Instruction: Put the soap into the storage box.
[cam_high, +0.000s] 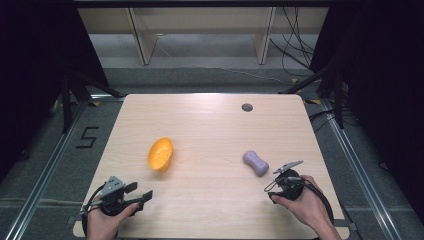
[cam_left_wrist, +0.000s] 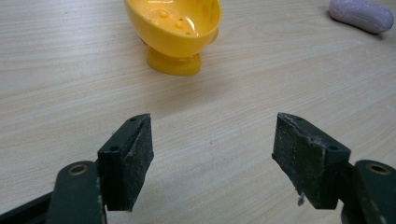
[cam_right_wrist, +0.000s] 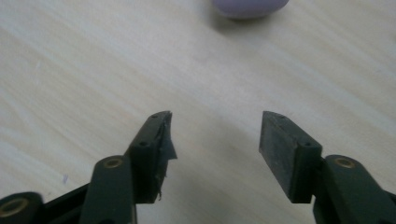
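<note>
Right tongs (cam_high: 283, 176): jaws apart, empty, near table's front right edge
Soap (cam_high: 255, 162): just ahead, long axis slanting
Left tongs (cam_high: 131, 193): apart, empty, farther off

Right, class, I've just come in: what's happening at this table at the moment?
A person sits at a wooden table with a two-jaw gripper in each hand. The left gripper is open and empty, pointing toward a yellow perforated cup that lies tipped on its side. The right gripper is also open with nothing between its jaws, close to a lilac soap bar but not touching it. Neither thing has been picked up yet.
</note>
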